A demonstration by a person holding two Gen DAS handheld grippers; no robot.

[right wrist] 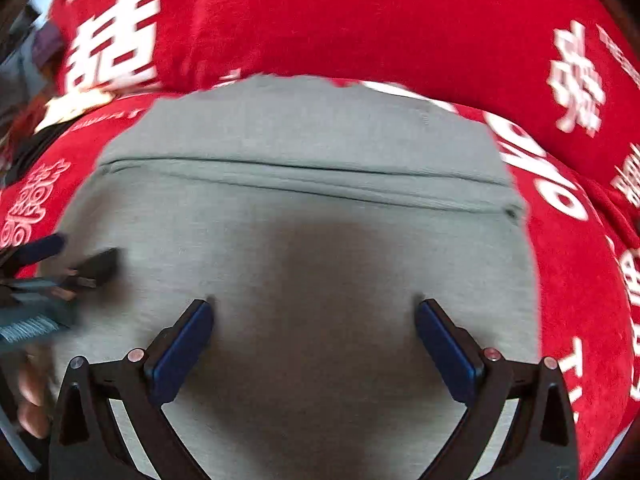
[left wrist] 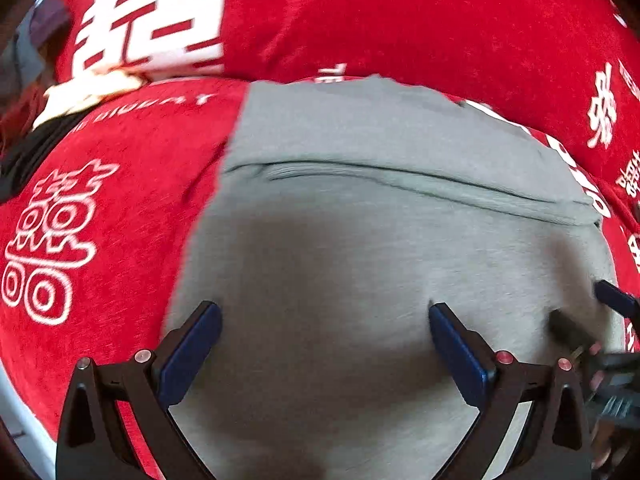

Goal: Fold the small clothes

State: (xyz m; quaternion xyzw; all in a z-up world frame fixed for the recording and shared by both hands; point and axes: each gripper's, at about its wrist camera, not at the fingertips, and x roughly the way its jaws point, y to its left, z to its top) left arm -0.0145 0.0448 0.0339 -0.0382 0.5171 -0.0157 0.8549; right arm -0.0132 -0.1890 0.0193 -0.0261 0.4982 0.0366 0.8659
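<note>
Grey garment (left wrist: 380, 240) lies folded flat on red cloth (left wrist: 132, 200), one ridge crossing it; near edge cut off. Left gripper (left wrist: 324, 312) and right gripper (right wrist: 314, 308) released above it

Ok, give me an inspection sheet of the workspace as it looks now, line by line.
Surface: red cover with white characters, over what looks like a cushioned seat.
Job's things: grey garment lying flat on the cover, a fold or seam line running across it.
Clutter: pale and dark items at the far left edge, blurred, cannot tell what.
Grippers: left gripper and right gripper both open above the garment, holding nothing.
Cables: nothing seen.
Surroundings: red backrest behind; room too blurred to tell.
</note>
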